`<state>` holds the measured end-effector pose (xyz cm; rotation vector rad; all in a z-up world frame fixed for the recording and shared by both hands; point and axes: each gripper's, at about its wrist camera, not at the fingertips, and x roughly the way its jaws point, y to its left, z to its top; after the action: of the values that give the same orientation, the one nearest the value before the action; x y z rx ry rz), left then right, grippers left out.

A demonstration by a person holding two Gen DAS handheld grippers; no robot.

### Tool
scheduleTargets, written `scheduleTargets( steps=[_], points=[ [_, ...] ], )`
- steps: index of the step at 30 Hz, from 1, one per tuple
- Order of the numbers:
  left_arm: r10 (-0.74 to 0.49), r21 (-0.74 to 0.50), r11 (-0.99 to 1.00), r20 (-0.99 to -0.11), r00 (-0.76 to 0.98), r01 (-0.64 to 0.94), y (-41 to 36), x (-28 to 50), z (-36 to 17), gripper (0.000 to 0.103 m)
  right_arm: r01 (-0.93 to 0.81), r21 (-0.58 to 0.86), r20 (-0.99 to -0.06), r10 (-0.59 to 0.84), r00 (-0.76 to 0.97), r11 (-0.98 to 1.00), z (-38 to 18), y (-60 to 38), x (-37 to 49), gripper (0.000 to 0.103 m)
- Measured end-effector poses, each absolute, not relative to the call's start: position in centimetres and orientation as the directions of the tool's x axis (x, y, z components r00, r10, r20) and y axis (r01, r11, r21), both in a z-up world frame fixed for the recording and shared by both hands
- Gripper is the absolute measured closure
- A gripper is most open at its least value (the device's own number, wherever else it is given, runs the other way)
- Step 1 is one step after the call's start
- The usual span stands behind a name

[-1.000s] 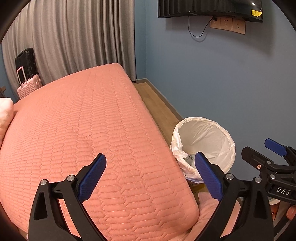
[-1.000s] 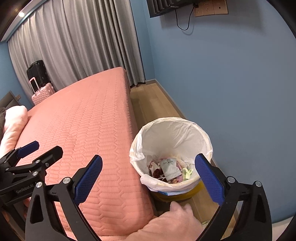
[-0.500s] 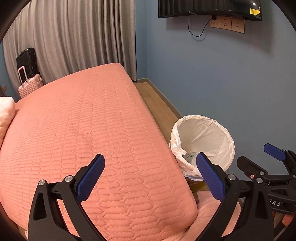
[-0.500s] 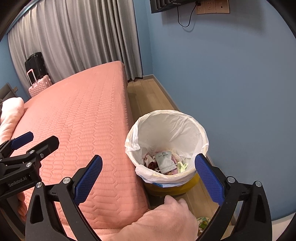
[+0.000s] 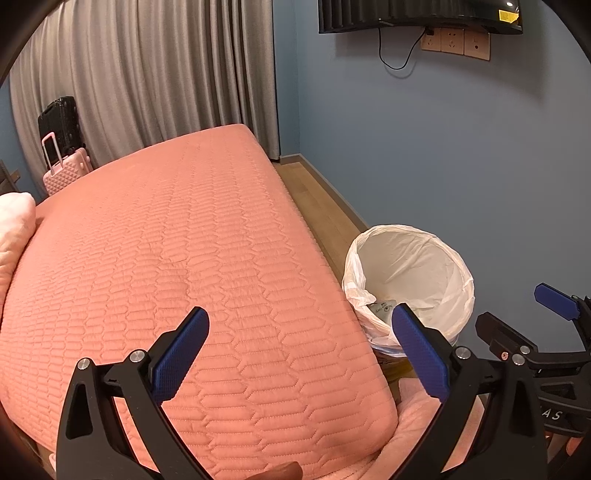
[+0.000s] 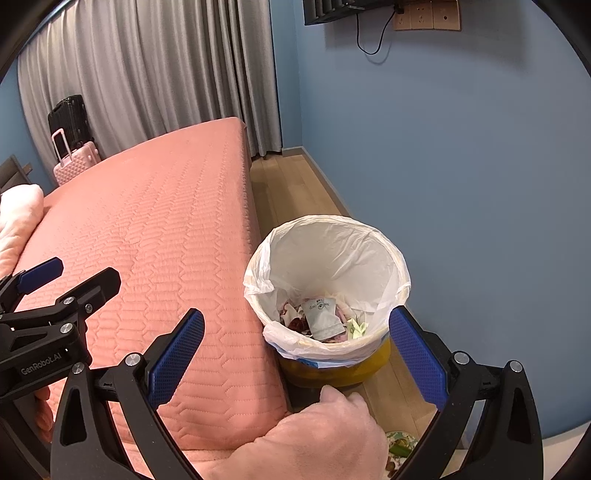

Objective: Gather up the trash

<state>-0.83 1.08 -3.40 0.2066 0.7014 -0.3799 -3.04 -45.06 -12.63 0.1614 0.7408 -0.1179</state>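
A yellow bin (image 6: 332, 369) lined with a white bag (image 6: 328, 251) stands on the wood floor between the bed and the blue wall. Inside lie wrappers, among them a grey pouch (image 6: 321, 317). The same bin's bag (image 5: 410, 269) appears in the left wrist view. My right gripper (image 6: 295, 354) is open over the bed corner and the bin's near rim, nothing between its fingers. My left gripper (image 5: 301, 350) is open above the salmon quilt, empty. Each gripper shows in the other's view: the left gripper (image 6: 55, 280) and the right gripper (image 5: 528, 314).
The salmon quilted bed (image 5: 177, 266) fills the left. A pink padded sleeve or knee (image 6: 314, 443) lies at the bottom. A patterned object (image 6: 400, 443) sits on the floor below the bin. Suitcases (image 5: 62, 158) stand by the grey curtain. A TV (image 5: 417, 14) hangs on the wall.
Both grippers have shifted slightly; the bin has slid a little lower and left in the right wrist view. Both stay open and empty.
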Motion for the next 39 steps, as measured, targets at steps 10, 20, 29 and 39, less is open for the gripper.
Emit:
scheduleTargets(
  steps=[10,20,29,39],
  points=[
    [-0.245,0.076,0.917,-0.665,0.705,0.391,0.8,-1.0,-3.8,0.008,0.177,0.077,-0.681,-0.078,0.728,0.981,-12.8,-45.1,-3.2,0.005],
    [-0.234,0.070,0.923,-0.678,0.697,0.378,0.9,-0.8,-4.0,0.008,0.181,0.061,-0.683,-0.091,0.725,0.982,-13.1,-44.9,-3.6,0.005],
    [-0.220,0.070,0.928,-0.688,0.692,0.365,0.8,-1.0,-4.4,0.008,0.187,0.061,-0.688,-0.094,0.720,0.981,-13.3,-45.1,-3.7,0.005],
    [-0.216,0.073,0.929,-0.690,0.691,0.362,0.6,-1.0,-4.5,0.008,0.190,0.062,-0.687,-0.097,0.720,0.980,-13.4,-45.3,-3.7,0.005]
  ],
)
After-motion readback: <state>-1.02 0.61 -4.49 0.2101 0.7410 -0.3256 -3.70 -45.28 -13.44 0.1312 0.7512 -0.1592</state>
